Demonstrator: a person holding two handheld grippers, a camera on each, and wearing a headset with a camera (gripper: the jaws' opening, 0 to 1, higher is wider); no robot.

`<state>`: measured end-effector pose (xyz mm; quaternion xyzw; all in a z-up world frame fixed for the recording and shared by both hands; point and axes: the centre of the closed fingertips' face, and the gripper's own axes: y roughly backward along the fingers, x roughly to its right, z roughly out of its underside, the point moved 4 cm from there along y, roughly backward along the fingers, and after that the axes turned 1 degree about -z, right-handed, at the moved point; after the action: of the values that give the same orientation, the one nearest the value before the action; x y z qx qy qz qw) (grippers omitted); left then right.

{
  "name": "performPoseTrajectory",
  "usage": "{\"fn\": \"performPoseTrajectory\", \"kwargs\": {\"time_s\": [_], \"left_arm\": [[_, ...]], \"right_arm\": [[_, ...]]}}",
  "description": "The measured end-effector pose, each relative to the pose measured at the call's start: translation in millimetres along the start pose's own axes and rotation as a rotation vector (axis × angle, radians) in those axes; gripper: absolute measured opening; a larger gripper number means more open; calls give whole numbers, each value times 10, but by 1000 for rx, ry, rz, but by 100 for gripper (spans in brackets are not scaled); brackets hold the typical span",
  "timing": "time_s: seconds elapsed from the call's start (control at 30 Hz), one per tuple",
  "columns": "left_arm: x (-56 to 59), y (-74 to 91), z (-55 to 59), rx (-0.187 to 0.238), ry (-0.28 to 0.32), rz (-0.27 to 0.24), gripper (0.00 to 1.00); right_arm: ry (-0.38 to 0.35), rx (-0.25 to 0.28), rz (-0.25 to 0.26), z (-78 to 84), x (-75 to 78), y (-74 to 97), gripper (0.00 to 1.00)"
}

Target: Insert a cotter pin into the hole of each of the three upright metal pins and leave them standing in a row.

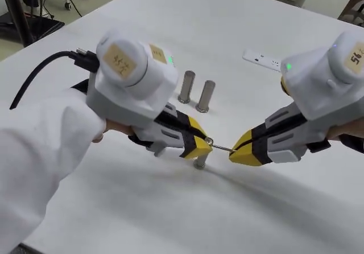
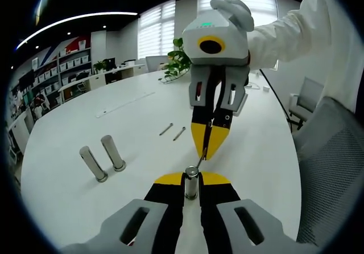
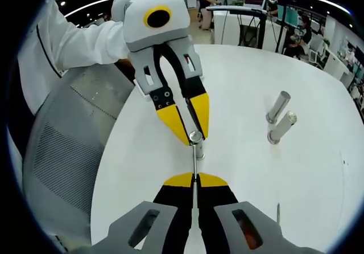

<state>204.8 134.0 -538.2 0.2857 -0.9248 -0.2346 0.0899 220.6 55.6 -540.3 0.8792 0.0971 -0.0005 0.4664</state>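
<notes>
Toward the near side of the white table, the left gripper clamps a short upright steel pin; the right gripper, jaws pinched on a thin wire cotter pin, holds it nearly level, long axis pointing leftward at the steel pin's head.

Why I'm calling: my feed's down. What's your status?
Left tool shut on upright grey metal pin. Right tool shut on thin silver cotter pin, tip at that pin's top. Nothing in between.

The left gripper, at frame centre, is clamped on a metal pin; the right gripper, facing it, is closed on a cotter pin.
</notes>
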Motion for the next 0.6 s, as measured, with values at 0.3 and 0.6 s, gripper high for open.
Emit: {"fn": "performPoseTrajectory", "kwargs": {"time_s": [0.3,0.6], "left_arm": [[6,-19,-3,4,-1,12,6],[-6,-16,4,9,2,11,6]], "right_arm": [[2,14,-7,-84,-9,-51,0],[21,16,-10,-173,4,-124,0]]}}
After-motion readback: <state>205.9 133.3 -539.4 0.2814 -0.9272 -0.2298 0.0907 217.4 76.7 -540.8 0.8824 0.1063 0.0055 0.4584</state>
